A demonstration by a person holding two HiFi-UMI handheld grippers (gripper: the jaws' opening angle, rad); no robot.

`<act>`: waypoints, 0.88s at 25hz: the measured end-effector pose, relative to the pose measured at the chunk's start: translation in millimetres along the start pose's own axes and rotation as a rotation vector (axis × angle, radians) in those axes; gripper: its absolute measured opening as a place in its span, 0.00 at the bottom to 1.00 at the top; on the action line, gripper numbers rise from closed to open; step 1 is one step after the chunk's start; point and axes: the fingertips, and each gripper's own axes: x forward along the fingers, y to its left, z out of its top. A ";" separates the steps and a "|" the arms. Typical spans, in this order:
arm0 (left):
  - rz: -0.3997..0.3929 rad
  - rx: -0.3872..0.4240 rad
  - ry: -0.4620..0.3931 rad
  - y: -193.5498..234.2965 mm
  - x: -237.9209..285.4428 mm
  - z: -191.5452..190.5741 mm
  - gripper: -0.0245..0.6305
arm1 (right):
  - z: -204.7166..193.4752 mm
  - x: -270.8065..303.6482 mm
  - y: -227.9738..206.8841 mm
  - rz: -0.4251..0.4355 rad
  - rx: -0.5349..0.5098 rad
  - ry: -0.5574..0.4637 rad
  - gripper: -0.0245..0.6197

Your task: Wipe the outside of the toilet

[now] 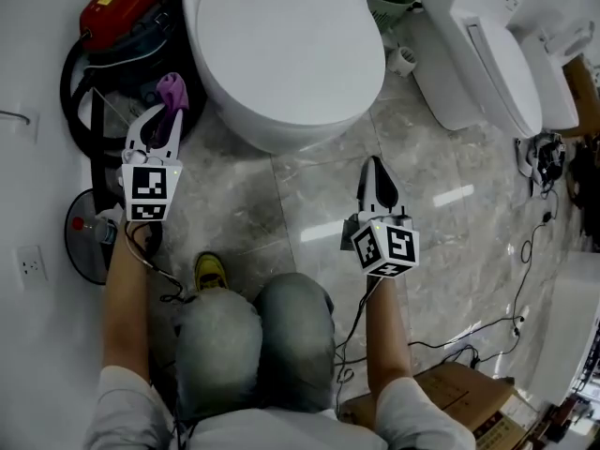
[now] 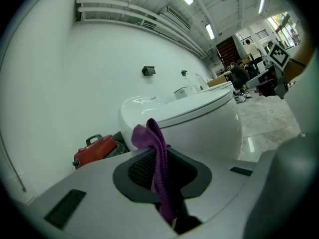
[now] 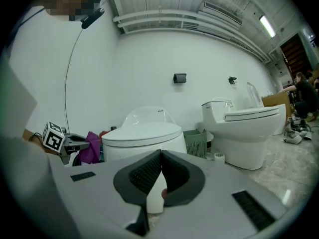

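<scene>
Just left of the toilet [image 1: 281, 54], your left gripper [image 1: 159, 125] clamped on a purple cloth [image 1: 172, 90], your right gripper [image 1: 375, 174] closed, empty, before it

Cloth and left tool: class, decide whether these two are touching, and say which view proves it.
Touching. The left gripper view shows the cloth pinched between the left tool's shut jaws, its end sticking up past them.

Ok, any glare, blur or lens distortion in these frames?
Head view: sharp, light streaks glaring off the floor. Left gripper view: fisheye curving, dark corners, purple cloth in focus. Right gripper view: same fisheye, no motion blur.
</scene>
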 end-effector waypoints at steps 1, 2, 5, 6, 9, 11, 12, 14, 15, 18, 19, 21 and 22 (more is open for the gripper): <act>-0.007 0.001 -0.006 -3.8 3.1 -0.4 0.14 | -1.9 2.0 -0.8 0.001 -0.002 -0.003 0.05; -0.016 0.004 -0.011 -8.0 6.0 -1.0 0.14 | -3.6 3.7 -1.0 0.002 -0.003 -0.006 0.05; -0.036 0.015 -0.020 -20.5 13.6 -2.5 0.14 | -9.5 6.6 1.4 0.010 -0.010 -0.013 0.05; -0.042 0.017 -0.024 -25.4 15.4 -2.0 0.14 | -11.8 6.5 2.2 0.014 -0.009 -0.014 0.05; -0.067 0.020 -0.042 -43.4 19.2 3.9 0.14 | -18.9 4.2 1.2 0.020 -0.012 -0.012 0.05; -0.087 0.027 -0.056 -57.4 20.5 9.9 0.14 | -23.6 1.5 -0.9 0.021 -0.024 -0.008 0.05; -0.097 0.031 -0.061 -64.5 20.2 12.6 0.14 | -26.1 -0.2 -2.0 0.022 -0.025 -0.007 0.05; -0.119 0.036 -0.075 -78.5 17.1 17.7 0.14 | -31.1 -4.3 -4.4 0.022 -0.020 -0.005 0.05; -0.131 0.038 -0.085 -85.7 14.8 20.6 0.14 | -33.1 -6.2 -5.7 0.021 -0.019 -0.004 0.05; -0.172 0.056 -0.120 -110.0 9.4 32.7 0.14 | -37.1 -10.6 -11.6 0.019 -0.022 -0.004 0.05; -0.183 0.062 -0.131 -118.6 7.8 37.4 0.14 | -38.7 -12.5 -14.3 0.016 -0.021 -0.003 0.05; -0.200 0.068 -0.153 -135.2 3.9 45.4 0.14 | -43.2 -17.6 -18.5 0.010 -0.020 -0.002 0.05; -0.212 0.072 -0.165 -143.9 1.4 48.6 0.14 | -45.7 -20.5 -20.0 0.009 -0.021 -0.001 0.05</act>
